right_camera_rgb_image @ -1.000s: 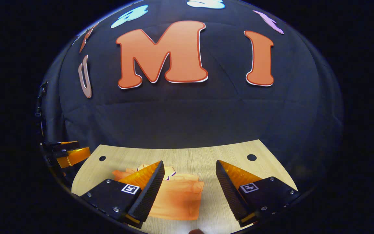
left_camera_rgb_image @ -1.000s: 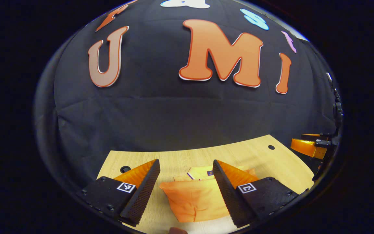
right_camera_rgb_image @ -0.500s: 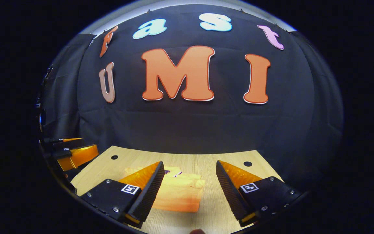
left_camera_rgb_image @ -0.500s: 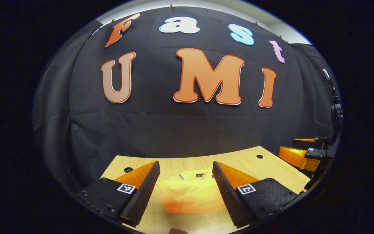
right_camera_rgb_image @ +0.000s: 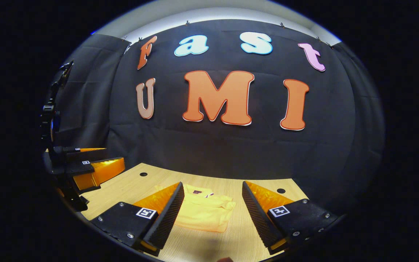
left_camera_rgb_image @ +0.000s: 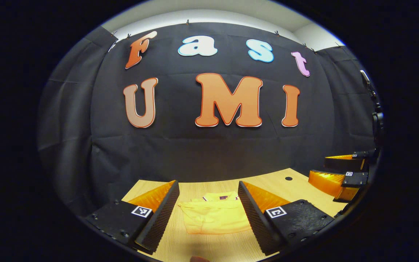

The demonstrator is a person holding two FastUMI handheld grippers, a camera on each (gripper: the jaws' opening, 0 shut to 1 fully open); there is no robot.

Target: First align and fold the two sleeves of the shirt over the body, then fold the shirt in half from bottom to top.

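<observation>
Both grippers, left gripper (left_camera_rgb_image: 208, 214) and right gripper (right_camera_rgb_image: 213, 216), hang spread and empty over the folded shirt (left_camera_rgb_image: 215, 217), likely light, limp cloth best pinched at its near corners.

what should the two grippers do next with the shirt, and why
Probably just keep both clear and stop. The shirt lies on the table as a compact folded bundle, collar on top. The left gripper and right gripper are open above it, touching nothing, so the folds look done.
</observation>
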